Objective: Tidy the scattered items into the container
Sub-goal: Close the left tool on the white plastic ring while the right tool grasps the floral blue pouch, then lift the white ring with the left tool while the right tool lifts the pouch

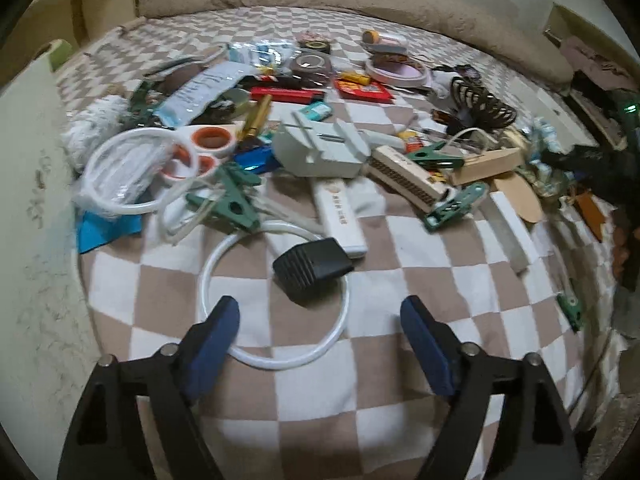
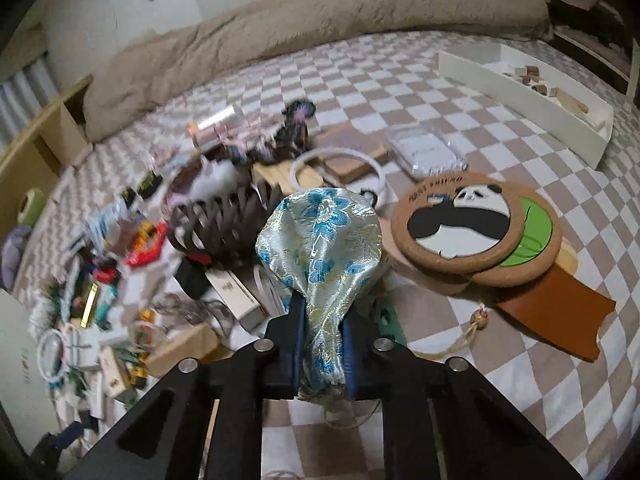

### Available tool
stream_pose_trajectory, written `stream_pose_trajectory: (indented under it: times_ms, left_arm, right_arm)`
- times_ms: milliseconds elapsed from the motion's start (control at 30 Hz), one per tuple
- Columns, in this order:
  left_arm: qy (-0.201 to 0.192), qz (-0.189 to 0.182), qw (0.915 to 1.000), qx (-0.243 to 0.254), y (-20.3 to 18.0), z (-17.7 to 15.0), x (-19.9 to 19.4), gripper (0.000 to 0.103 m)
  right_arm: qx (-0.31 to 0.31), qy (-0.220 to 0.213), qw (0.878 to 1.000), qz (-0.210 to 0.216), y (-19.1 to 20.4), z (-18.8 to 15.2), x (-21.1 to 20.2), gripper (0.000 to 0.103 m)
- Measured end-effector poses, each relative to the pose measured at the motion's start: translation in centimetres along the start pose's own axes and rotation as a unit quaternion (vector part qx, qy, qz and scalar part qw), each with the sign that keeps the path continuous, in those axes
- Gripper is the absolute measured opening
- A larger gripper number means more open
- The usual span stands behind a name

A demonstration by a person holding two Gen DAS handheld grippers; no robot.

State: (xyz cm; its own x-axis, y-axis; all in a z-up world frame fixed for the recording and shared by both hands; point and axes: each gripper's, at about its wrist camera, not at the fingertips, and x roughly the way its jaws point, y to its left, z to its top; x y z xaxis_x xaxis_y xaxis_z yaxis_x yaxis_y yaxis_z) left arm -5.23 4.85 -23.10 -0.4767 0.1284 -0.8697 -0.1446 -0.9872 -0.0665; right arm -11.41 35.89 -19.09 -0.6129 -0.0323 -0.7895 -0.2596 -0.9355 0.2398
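My left gripper (image 1: pixel 320 312) is open above the checkered bedspread, nothing between its blue pads. Just beyond its tips lie a black ribbed plug (image 1: pixel 312 270) and a white ring (image 1: pixel 276 300). Past them spreads a pile of scattered items: scissors with orange handles (image 1: pixel 200 148), green clips (image 1: pixel 236 200), a grey-white block (image 1: pixel 320 148), a red lighter (image 1: pixel 286 94). My right gripper (image 2: pixel 322 316) is shut on a shiny blue-flowered fabric pouch (image 2: pixel 324 240), which bulges up out of the jaws. A long white tray container (image 2: pixel 528 100) with several small pieces lies far right.
A round panda cork coaster (image 2: pixel 460 220) on a green one and a brown wooden piece (image 2: pixel 556 308) lie right of the pouch. A dark slatted basket (image 2: pixel 216 224) and a clear plastic case (image 2: pixel 428 152) sit beyond. A beige duvet (image 2: pixel 320 12) lines the far edge; a white wall (image 1: pixel 36 200) stands left.
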Motion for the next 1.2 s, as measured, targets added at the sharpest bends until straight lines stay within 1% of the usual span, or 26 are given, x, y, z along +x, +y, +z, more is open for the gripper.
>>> stream_pose_trajectory:
  times_ms: [100, 267, 367, 433, 533, 600, 700, 733, 800, 867, 900, 933, 1000, 1033, 1100, 1200]
  left_arm:
    - [0.001, 0.023, 0.9997, 0.000, 0.2, 0.1, 0.6, 0.089]
    - [-0.009, 0.060, 0.9982, 0.003, 0.6, 0.3, 0.8, 0.094]
    - [-0.019, 0.077, 0.9968, 0.014, 0.2, 0.4, 0.5, 0.095]
    - [-0.033, 0.093, 0.9947, 0.029, -0.2, 0.4, 0.1, 0.095]
    - [-0.047, 0.097, 0.9935, 0.036, -0.2, 0.5, -0.4, 0.096]
    - [-0.041, 0.105, 0.9927, 0.042, -0.4, 0.5, -0.2, 0.096]
    - [-0.029, 0.136, 0.9884, 0.061, -1.0, 0.3, 0.7, 0.097]
    - [-0.028, 0.144, 0.9872, 0.063, -1.2, 0.3, 0.8, 0.099]
    - [-0.028, 0.158, 0.9850, 0.065, -1.4, 0.3, 0.9, 0.100]
    - [-0.029, 0.162, 0.9841, 0.067, -1.4, 0.2, 1.1, 0.101]
    - [-0.027, 0.153, 0.9860, 0.061, -1.2, 0.2, 1.1, 0.100]
    - [-0.021, 0.131, 0.9899, 0.050, -0.8, 0.3, 1.1, 0.090]
    - [0.006, 0.056, 0.9983, 0.016, 0.2, 0.5, 1.0, 0.070]
    - [0.007, 0.044, 0.9989, 0.013, 0.3, 0.5, 0.8, 0.070]
    - [0.012, 0.029, 0.9993, 0.023, 0.1, 0.4, 0.6, 0.065]
    - [0.017, -0.009, 0.9987, 0.047, -1.0, 0.0, 0.5, 0.064]
  right_arm:
    - [0.016, -0.023, 0.999, 0.023, 0.0, 0.5, -1.5, 0.014]
    - [0.034, -0.056, 0.996, 0.056, 0.2, 1.0, -3.7, 0.014]
    - [0.038, -0.067, 0.995, 0.070, 0.2, 1.2, -4.5, 0.014]
    - [0.042, -0.073, 0.993, 0.077, 0.2, 1.3, -5.0, 0.014]
    - [0.047, -0.079, 0.992, 0.087, 0.0, 1.5, -5.3, 0.014]
    - [0.048, -0.081, 0.991, 0.093, 0.0, 1.5, -5.5, 0.014]
    - [0.048, -0.085, 0.990, 0.098, 0.1, 1.5, -5.9, 0.014]
    - [0.048, -0.086, 0.990, 0.101, 0.0, 1.5, -6.0, 0.014]
    - [0.048, -0.090, 0.989, 0.107, 0.0, 1.6, -6.3, 0.014]
    - [0.049, -0.095, 0.988, 0.112, 0.1, 1.6, -6.7, 0.014]
    - [0.049, -0.097, 0.987, 0.115, 0.1, 1.6, -6.8, 0.014]
    - [0.048, -0.098, 0.987, 0.117, 0.1, 1.6, -6.9, 0.014]
    - [0.047, -0.100, 0.987, 0.121, 0.2, 1.5, -7.2, 0.014]
    - [0.046, -0.100, 0.986, 0.122, 0.3, 1.5, -7.3, 0.014]
    - [0.046, -0.101, 0.986, 0.125, 0.3, 1.4, -7.3, 0.014]
    - [0.050, -0.100, 0.985, 0.130, 0.1, 1.4, -7.4, 0.014]
